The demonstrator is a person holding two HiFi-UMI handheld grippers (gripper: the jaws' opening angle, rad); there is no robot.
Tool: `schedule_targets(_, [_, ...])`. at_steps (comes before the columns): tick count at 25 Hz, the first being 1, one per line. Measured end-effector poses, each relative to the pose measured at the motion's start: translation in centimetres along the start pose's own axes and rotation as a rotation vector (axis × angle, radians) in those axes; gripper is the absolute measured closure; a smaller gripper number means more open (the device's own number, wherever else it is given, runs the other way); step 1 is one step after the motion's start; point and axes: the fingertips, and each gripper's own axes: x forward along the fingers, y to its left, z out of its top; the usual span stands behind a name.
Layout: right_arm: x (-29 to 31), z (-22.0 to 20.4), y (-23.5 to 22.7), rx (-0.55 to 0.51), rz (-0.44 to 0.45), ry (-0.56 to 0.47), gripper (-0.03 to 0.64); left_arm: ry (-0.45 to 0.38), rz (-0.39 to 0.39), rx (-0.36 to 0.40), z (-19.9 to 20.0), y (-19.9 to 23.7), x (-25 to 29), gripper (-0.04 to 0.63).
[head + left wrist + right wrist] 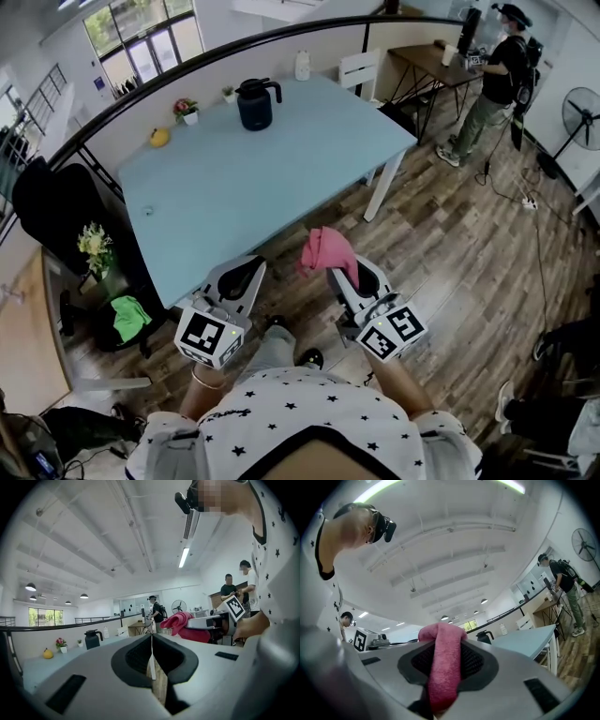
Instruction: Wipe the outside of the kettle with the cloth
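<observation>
A dark kettle with a handle stands at the far side of the light blue table; it shows small in the left gripper view and in the right gripper view. My right gripper is shut on a pink cloth, held off the table's near edge; the cloth runs down between its jaws. My left gripper is shut with nothing in it, jaws pressed together. Both grippers are far from the kettle.
On the table's far left lie a yellow fruit and a small flower pot; a white bottle stands behind the kettle. A white chair is at the far right corner. A person stands by a wooden desk. Black chair at left.
</observation>
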Motion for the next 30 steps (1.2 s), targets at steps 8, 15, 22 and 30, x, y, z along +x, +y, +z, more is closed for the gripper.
schedule_targets(8, [2.5,0.5,-3.9,-0.043,-0.031,0.026,0.515,-0.023,-0.019,-0.036,-0.6,3.2,4.9,0.566])
schedule_targets(15, [7.2,2.3,-8.9,-0.084,-0.049,0.033,0.515,-0.067,-0.029,-0.042,0.0,7.5,10.9,0.566])
schedule_targets(22, [13.8,3.4,-13.2,-0.069,-0.046,0.027,0.515,-0.065,-0.042,-0.026,1.0,13.2,16.3,0.566])
schedule_targets(30, [22.2,3.3,-16.5,-0.065,-0.002,0.049,0.515,-0.077,0.027,-0.035,0.5,21.1,19.4,0.566])
